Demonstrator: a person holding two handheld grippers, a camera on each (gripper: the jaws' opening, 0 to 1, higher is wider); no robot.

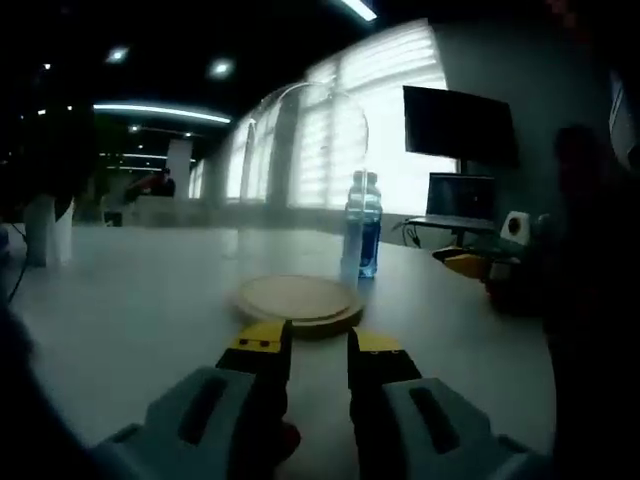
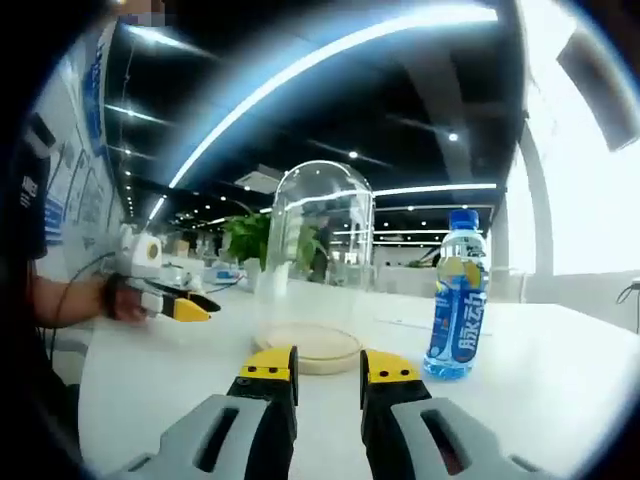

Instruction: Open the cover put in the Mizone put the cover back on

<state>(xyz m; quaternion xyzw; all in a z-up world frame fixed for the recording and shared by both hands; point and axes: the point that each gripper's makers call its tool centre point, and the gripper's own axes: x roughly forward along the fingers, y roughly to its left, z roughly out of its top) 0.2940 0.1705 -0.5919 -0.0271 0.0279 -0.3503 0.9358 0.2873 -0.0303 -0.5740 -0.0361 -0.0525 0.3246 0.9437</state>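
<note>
1. In the right gripper view, far left, I see a hand (image 2: 122, 298) holding the left gripper (image 2: 178, 301). Its yellow-tipped jaws point right and lie close together with nothing between them; from this side I cannot tell whether they fully meet.
2. Right of it stands the cover (image 2: 318, 252), a clear glass dome with a rounded top and smooth walls. It sits upright on the round wooden base (image 2: 312, 347), a flat pale disc on the white table (image 2: 540, 380).
3. My right gripper (image 2: 328, 368) rises from the bottom edge, grey plastic bodies with black jaws and yellow caps. The jaws are parted by a narrow gap and hold nothing, just short of the base.
4. Further right, the Mizone bottle (image 2: 456, 295) stands upright on the table beside the base, apart from it: clear plastic, blue cap, blue label.
5. In the left gripper view, which is dim, the same dome is faint against the bright blinds (image 1: 380, 120), its outline hard to trace.
6. There the jaws of the left gripper (image 1: 319, 345) show a narrow gap, empty, almost at the disc's near rim.
7. A dark monitor (image 1: 460, 125) stands at the right; things below it are too murky to name.
</note>
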